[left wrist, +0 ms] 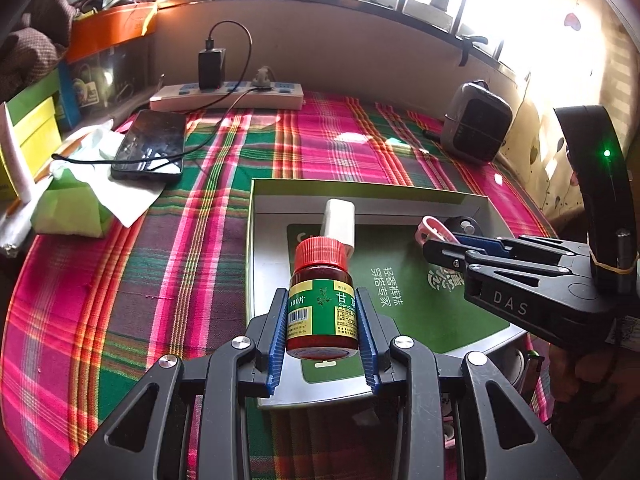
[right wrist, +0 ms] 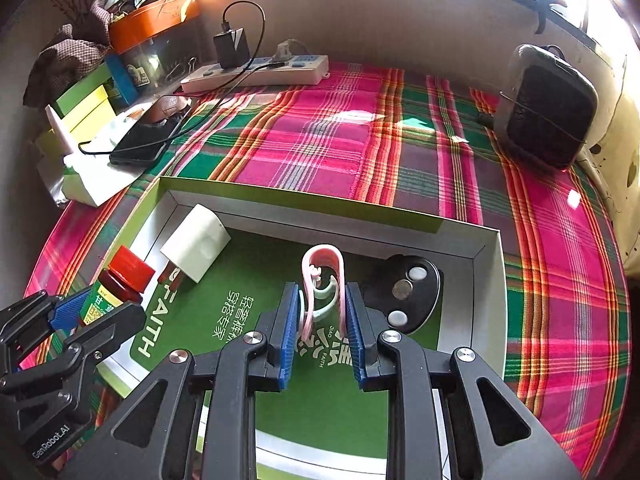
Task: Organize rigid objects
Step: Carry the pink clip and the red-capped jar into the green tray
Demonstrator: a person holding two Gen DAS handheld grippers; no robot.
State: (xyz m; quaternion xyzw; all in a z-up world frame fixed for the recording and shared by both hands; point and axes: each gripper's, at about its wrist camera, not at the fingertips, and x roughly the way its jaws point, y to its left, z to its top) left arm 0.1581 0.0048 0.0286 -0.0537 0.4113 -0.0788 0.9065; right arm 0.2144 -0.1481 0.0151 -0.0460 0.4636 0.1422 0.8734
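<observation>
**Both hand-held grippers loaded over the open box**

Left hand-held gripper (left wrist: 322,320): level, pointing up-frame over the lower left part of the shallow box (left wrist: 360,189), blue pads (left wrist: 279,332) pressed on the green label of a red-capped pill bottle (left wrist: 322,300). Bottle upright, cap toward frame top, held above the box floor. Seen from the right wrist view at lower left, with bottle (right wrist: 114,286) tilted and sticking out past the fingers.

Right hand-held gripper (right wrist: 322,320): reaching into the box (right wrist: 486,276) from frame bottom, narrowed onto a pink clip (right wrist: 324,276); pink loop between the blue pads (right wrist: 354,332), pale green inner piece showing lower left of it. In the left wrist view, entering from the right edge, fingers pointing left, clip (left wrist: 434,232) only partly visible at the tips.

Only clear in the right wrist view: black oval piece (right wrist: 412,296) with three round dots, right of the clip. White plug adapter (right wrist: 196,248) at the box's upper left; in the left view partly behind the bottle cap (left wrist: 340,220). Plaid cloth (left wrist: 160,260) underneath; phone (left wrist: 150,146) and power strip (left wrist: 228,94) at upper left.
</observation>
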